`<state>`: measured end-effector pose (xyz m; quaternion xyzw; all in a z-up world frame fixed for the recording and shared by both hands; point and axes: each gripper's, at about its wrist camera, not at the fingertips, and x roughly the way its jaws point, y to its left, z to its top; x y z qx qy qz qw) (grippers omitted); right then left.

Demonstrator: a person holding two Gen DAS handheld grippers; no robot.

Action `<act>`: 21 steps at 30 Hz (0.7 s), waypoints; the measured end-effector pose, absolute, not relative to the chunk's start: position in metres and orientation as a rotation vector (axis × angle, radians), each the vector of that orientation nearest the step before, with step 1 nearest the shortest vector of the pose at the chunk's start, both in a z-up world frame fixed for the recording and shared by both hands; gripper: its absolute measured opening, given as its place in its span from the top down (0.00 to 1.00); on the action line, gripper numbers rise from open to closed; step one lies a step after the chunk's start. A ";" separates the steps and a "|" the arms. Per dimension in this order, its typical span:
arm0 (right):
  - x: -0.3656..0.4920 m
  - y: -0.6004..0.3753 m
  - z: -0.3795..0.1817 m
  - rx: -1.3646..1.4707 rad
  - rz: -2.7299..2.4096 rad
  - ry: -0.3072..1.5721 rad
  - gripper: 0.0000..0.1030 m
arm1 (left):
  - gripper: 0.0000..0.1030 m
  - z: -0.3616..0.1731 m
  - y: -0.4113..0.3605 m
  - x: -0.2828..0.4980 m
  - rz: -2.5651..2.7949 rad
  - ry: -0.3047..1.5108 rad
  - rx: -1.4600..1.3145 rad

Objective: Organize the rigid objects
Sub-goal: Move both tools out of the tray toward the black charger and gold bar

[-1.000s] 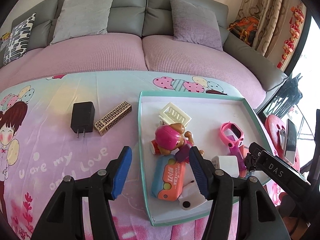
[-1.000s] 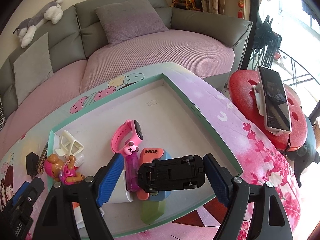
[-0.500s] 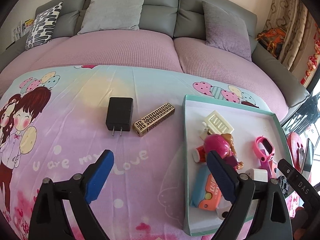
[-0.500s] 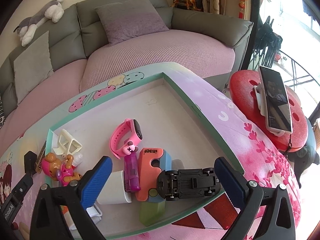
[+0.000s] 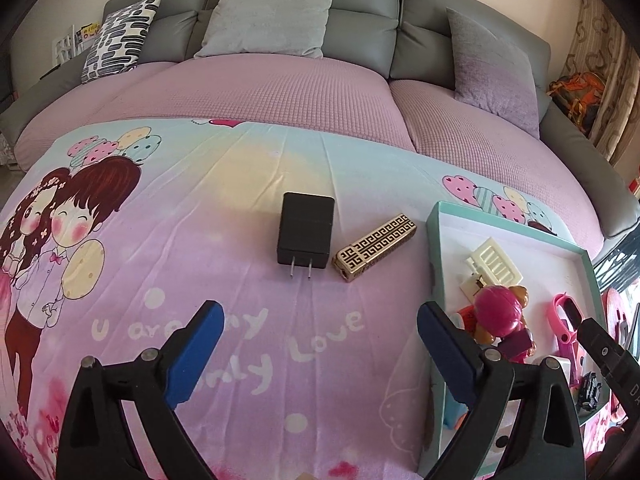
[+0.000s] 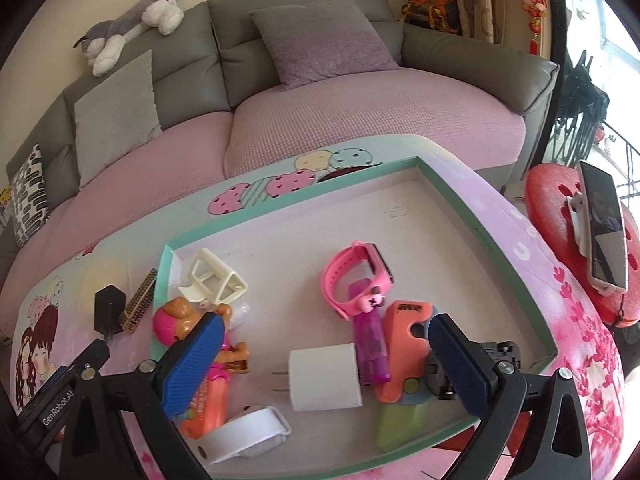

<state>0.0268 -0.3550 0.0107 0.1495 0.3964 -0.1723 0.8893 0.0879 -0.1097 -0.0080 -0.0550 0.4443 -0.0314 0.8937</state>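
A grey sofa with a mauve seat cover stands behind a table spread with a cartoon-print cloth (image 5: 200, 240). On the cloth lie the two things not yet put away: a black plug adapter (image 5: 306, 232), prongs toward the camera, and just beside it, apart by a narrow gap, a gold patterned lighter (image 5: 376, 246) lying at a slant. The teal-rimmed tray (image 6: 476, 224) to their right already holds the toys, a pink watch and a white charger (image 6: 326, 376).

The left gripper (image 5: 320, 344) hangs above the cloth, jaws wide and still spreading slightly, nothing between them. The right gripper (image 6: 324, 356) stands wide over the tray, empty.

The adapter looks like the next pick: come down over its long sides, centred, clear of the lighter, and close firmly, since smooth plastic may slip.
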 end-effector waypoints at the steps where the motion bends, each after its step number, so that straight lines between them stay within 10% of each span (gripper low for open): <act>1: 0.029 -0.350 0.011 0.306 -0.342 0.822 0.00 | 0.05 -0.008 -0.106 0.088 -0.059 0.919 -0.118; 21: 0.065 -0.282 0.006 0.250 -0.214 0.828 0.00 | 0.05 -0.022 -0.071 0.123 -0.042 0.974 -0.157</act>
